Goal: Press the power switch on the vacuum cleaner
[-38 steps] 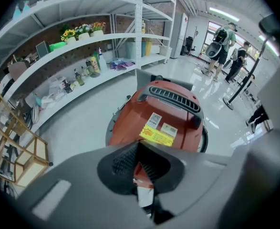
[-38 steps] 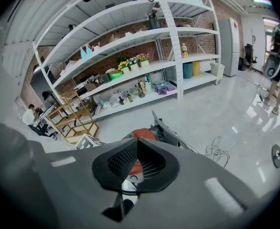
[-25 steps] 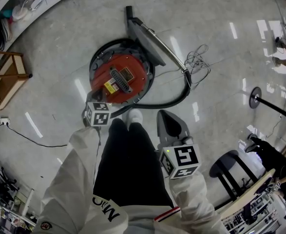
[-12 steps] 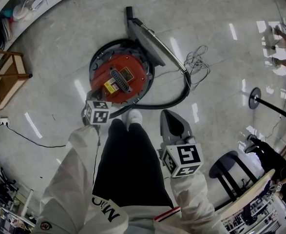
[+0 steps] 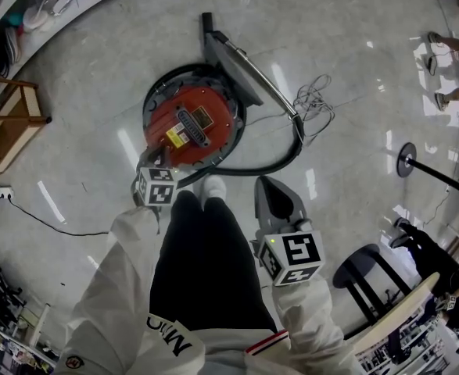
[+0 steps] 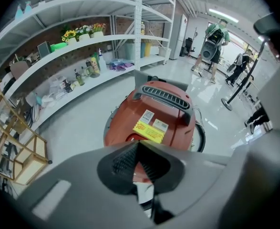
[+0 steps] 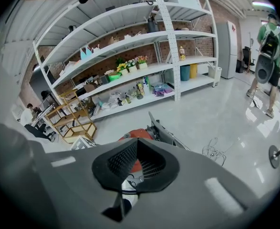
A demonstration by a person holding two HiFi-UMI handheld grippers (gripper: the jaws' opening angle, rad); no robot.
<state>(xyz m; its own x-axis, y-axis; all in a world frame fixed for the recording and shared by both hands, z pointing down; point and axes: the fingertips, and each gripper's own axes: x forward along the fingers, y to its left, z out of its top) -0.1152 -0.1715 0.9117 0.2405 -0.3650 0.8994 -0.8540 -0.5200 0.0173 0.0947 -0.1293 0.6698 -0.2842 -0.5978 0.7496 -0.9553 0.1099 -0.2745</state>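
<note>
The left gripper has its jaws pressed together with nothing between them. Its tips hang over the near edge of the vacuum cleaner, though contact can't be judged. Straight ahead of the tips lies a yellow label on the red lid, and beyond that a black ribbed handle. The power switch can't be picked out for certain (a red patch shows right at the tips, mostly hidden by them). Far beyond the left gripper and off to its left run white shelves of bottles and flowers.

The right gripper is likewise closed and empty, held well back from the vacuum cleaner, whose red top peeks just over its tips. In the head view the right gripper sits beside the person's dark trouser leg, with a white shoe between the two grippers. Ahead of it a black hose curves round the canister, a grey floor head lies farther out, and a loose tangle of cord lies ahead to its right.
</note>
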